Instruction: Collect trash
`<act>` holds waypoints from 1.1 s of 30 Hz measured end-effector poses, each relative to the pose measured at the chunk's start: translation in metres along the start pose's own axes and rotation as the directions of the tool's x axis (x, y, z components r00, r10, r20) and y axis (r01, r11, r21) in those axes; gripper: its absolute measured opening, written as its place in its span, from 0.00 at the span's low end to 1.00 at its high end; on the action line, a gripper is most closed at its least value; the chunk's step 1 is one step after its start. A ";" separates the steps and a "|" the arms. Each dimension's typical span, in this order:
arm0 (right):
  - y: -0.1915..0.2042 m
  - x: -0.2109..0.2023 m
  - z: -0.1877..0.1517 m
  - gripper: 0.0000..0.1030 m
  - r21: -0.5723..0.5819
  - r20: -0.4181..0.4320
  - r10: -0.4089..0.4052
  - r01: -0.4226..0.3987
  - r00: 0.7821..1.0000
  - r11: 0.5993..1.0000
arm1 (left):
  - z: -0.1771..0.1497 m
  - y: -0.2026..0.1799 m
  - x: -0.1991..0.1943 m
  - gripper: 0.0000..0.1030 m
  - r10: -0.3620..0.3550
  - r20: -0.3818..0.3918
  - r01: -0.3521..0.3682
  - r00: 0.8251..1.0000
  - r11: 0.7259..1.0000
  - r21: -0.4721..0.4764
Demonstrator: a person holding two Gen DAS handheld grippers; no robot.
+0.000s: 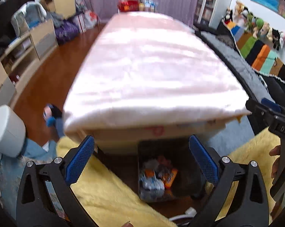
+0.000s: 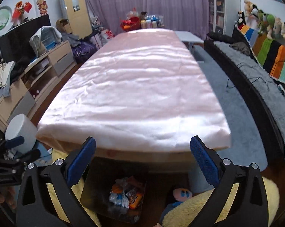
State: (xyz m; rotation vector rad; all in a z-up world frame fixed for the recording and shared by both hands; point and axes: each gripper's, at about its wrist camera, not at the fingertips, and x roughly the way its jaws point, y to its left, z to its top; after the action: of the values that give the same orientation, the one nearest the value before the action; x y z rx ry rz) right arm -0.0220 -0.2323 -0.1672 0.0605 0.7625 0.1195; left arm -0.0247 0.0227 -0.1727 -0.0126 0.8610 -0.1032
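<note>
A dark bin [image 1: 182, 155] stands on the floor below the near end of a long table with a pink cloth [image 1: 151, 62]. Crumpled wrappers [image 1: 157, 177], orange, white and blue, lie in the bin. The bin [image 2: 93, 189] and the wrappers [image 2: 125, 194] also show in the right wrist view. My left gripper [image 1: 141, 157] is open and empty above the bin. My right gripper [image 2: 142, 158] is open and empty above the table's near edge [image 2: 134, 138]. The right gripper also shows at the right edge of the left wrist view [image 1: 269, 113].
A white cylinder [image 2: 21, 132] stands at the left on the floor. A yellow fluffy rug [image 1: 112, 194] lies around the bin. A small doll [image 2: 180, 194] lies right of the bin. A dark sofa [image 2: 256, 75] runs along the right, a TV cabinet [image 2: 38, 75] along the left.
</note>
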 end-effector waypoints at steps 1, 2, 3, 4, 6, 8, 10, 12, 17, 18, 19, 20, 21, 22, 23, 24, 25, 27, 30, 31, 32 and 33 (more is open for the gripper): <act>0.001 -0.007 0.006 0.97 -0.012 0.025 -0.031 0.031 0.999 0.999 | 0.006 -0.001 -0.011 0.92 0.007 0.036 -0.007 0.999 1.000 0.000; 0.001 -0.016 0.011 0.97 -0.024 0.053 -0.055 0.056 0.997 0.998 | 0.012 -0.002 -0.022 0.92 0.013 0.073 -0.013 0.997 1.000 -0.001; 0.001 -0.024 0.015 0.97 -0.036 0.084 -0.071 0.074 0.994 0.997 | 0.016 -0.002 -0.032 0.92 0.017 0.107 -0.017 0.994 1.000 -0.002; 0.000 -0.032 0.020 0.97 -0.045 0.111 -0.080 0.086 0.991 0.995 | 0.022 -0.002 -0.040 0.92 0.024 0.137 -0.024 0.990 1.000 -0.006; 0.001 -0.047 0.027 0.97 -0.063 0.157 -0.095 0.106 0.983 0.992 | 0.031 -0.002 -0.057 0.92 0.048 0.190 -0.046 0.981 0.999 -0.016; 0.001 -0.062 0.034 0.97 -0.066 0.196 -0.098 0.113 0.976 0.991 | 0.039 -0.005 -0.072 0.92 0.064 0.235 -0.060 0.970 0.998 -0.024; 0.005 -0.075 0.041 0.97 -0.061 0.228 -0.088 0.105 0.970 0.993 | 0.048 -0.007 -0.088 0.92 0.064 0.276 -0.058 0.959 0.998 -0.031; 0.008 -0.087 0.046 0.97 -0.061 0.260 -0.087 0.107 0.962 0.992 | 0.053 -0.011 -0.101 0.92 0.060 0.307 -0.054 0.950 0.998 -0.030; 0.014 -0.103 0.053 0.97 -0.056 0.294 -0.095 0.117 0.951 0.992 | 0.059 -0.022 -0.124 0.92 0.075 0.365 -0.070 0.928 0.997 -0.027; 0.015 -0.106 0.052 0.97 -0.048 0.298 -0.101 0.121 0.949 0.991 | 0.059 -0.025 -0.127 0.92 0.069 0.371 -0.065 0.926 0.998 -0.024; 0.015 -0.108 0.051 0.97 -0.040 0.303 -0.109 0.127 0.947 0.991 | 0.059 -0.027 -0.129 0.92 0.063 0.376 -0.060 0.924 0.998 -0.021; 0.014 -0.110 0.051 0.97 -0.035 0.308 -0.118 0.135 0.944 0.990 | 0.059 -0.028 -0.130 0.92 0.062 0.380 -0.059 0.923 0.998 -0.018; 0.015 -0.111 0.051 0.97 -0.035 0.312 -0.124 0.141 0.942 0.989 | 0.058 -0.030 -0.132 0.92 0.063 0.385 -0.061 0.921 0.998 -0.018; 0.016 -0.113 0.049 0.97 -0.035 0.315 -0.128 0.146 0.940 0.989 | 0.058 -0.031 -0.133 0.92 0.068 0.388 -0.066 0.919 0.998 -0.020; 0.016 -0.115 0.048 0.97 -0.034 0.321 -0.131 0.149 0.938 0.988 | 0.058 -0.031 -0.133 0.92 0.074 0.390 -0.070 0.918 0.997 -0.024; 0.016 -0.117 0.048 0.97 -0.029 0.325 -0.134 0.151 0.936 0.988 | 0.058 -0.030 -0.133 0.92 0.077 0.392 -0.072 0.917 0.997 -0.030; 0.016 -0.118 0.047 0.97 -0.024 0.328 -0.135 0.151 0.935 0.988 | 0.058 -0.030 -0.133 0.92 0.080 0.391 -0.071 0.917 0.997 -0.036; 0.015 -0.119 0.046 0.97 -0.020 0.328 -0.126 0.140 0.936 0.990 | 0.057 -0.029 -0.132 0.92 0.080 0.389 -0.068 0.918 0.997 -0.044; 0.016 -0.120 0.044 0.97 -0.019 0.334 -0.117 0.130 0.935 0.991 | 0.055 -0.029 -0.132 0.92 0.075 0.390 -0.063 0.918 0.997 -0.042; 0.018 -0.121 0.044 0.97 -0.018 0.334 -0.114 0.127 0.936 0.992 | 0.055 -0.031 -0.132 0.92 0.072 0.390 -0.062 0.918 0.997 -0.039; 0.018 -0.121 0.044 0.97 -0.019 0.334 -0.111 0.124 0.936 0.992 | 0.055 -0.031 -0.132 0.92 0.070 0.389 -0.061 0.918 0.998 -0.036; 0.019 -0.121 0.044 0.97 -0.020 0.334 -0.109 0.122 0.936 0.992 | 0.054 -0.031 -0.132 0.92 0.068 0.390 -0.060 0.918 0.998 -0.033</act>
State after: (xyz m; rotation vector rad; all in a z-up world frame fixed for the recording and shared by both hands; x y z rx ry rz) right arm -0.0801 -0.2296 -0.0508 -0.0035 0.4238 0.0110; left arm -0.0716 0.0030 -0.0358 -0.0235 0.4607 -0.0280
